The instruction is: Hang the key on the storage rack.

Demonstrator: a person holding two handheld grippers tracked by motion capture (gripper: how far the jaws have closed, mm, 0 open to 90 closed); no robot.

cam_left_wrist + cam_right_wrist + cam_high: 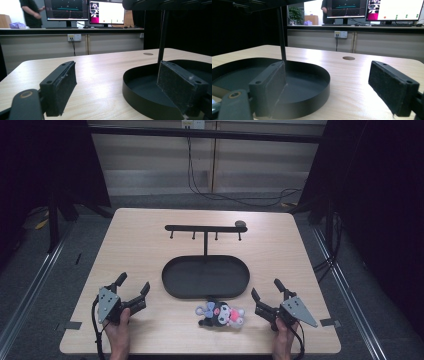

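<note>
Looking like nothing's started yet: left claw [134, 287] and right claw [266, 291] both sitting wide open and empty on the surface [140, 240], either side of things. Counting one plush keychain toy [221, 314] lying just in front of one black oval tray [172, 282], with one four-hook rack [205, 228] standing bare above it.

High view: above the near edge, facing forward and down over the whole table [150, 230].
Gripper views: low over the tabletop, facing forward.
Shared: tray [172, 285] [130, 82] [322, 82], close in both.
</note>
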